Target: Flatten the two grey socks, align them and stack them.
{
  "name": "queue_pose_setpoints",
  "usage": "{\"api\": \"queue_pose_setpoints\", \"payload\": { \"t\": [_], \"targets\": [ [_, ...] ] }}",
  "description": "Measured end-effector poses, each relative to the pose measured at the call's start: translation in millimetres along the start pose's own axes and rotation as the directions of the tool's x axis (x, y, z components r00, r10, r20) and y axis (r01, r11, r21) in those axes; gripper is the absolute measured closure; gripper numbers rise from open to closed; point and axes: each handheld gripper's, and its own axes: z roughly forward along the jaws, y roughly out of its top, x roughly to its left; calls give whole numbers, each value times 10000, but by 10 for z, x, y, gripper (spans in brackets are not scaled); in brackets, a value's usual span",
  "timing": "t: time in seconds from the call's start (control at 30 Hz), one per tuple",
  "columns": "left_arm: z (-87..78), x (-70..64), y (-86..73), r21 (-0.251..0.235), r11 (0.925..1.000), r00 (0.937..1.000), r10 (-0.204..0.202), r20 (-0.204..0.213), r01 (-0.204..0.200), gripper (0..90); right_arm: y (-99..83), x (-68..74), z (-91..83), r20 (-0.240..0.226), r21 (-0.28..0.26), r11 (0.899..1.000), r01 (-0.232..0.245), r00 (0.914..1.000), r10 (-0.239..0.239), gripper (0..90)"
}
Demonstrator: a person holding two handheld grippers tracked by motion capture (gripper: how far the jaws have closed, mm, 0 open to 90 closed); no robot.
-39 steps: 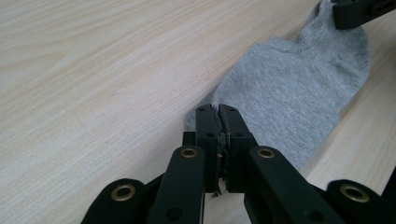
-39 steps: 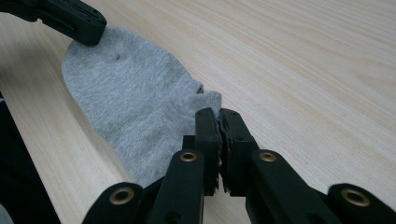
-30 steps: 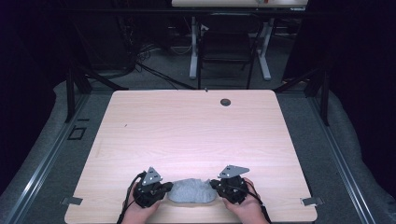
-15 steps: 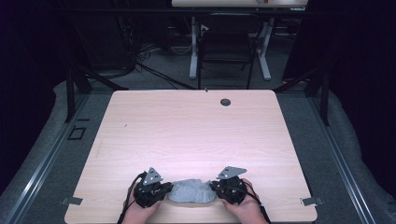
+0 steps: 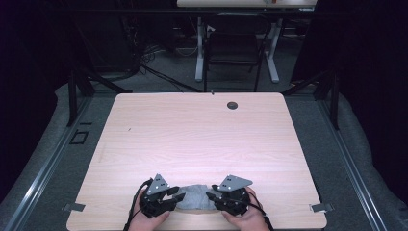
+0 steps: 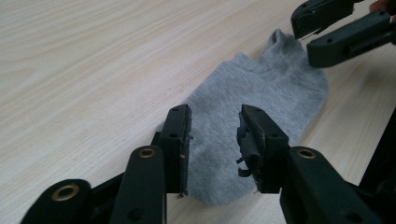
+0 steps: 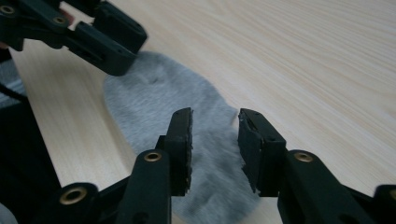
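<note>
The grey sock lies flat at the desk's near edge between the left gripper and right gripper, jaws parted and empty. Closing too high would likely miss the thin fabric or bunch it.

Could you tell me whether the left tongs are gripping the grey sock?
Apart. In the left gripper view the left tongs stand open, with the grey sock lying flat between and beyond the jaws, not pinched.

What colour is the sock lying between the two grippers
Plain grey, no pattern. The sock shows best in the left gripper view.
</note>
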Motion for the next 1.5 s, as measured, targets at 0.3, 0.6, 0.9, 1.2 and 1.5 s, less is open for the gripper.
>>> {"api": "queue_pose_setpoints", "payload": {
  "t": [0.3, 0.6, 0.9, 1.2, 1.5],
  "targets": [
    [69, -14, -39, 264, 9989, 9993, 377, 11, -377, 571, -28, 45, 177, -296, 518, 9983, 255, 9993, -239, 589],
    [136, 4, -125, 651, 9966, 9986, 506, 123, -513, 560, -116, -12, 237, -358, 1093, 9940, 44, 9994, -5, 591],
    [148, 32, -150, 605, 9974, 9989, 370, 286, -387, 562, -188, -59, 234, -555, 977, 9950, -219, 9981, 274, 610],
    [152, 34, -151, 586, 9973, 9987, 418, 301, -435, 561, -212, -104, 150, -322, 991, 9949, -206, 9992, 238, 587],
    [185, 77, -120, 502, 9985, 9995, 210, 255, -222, 561, -215, -162, 151, -182, 1073, 9932, -451, 9987, 473, 594]
  ]
}}
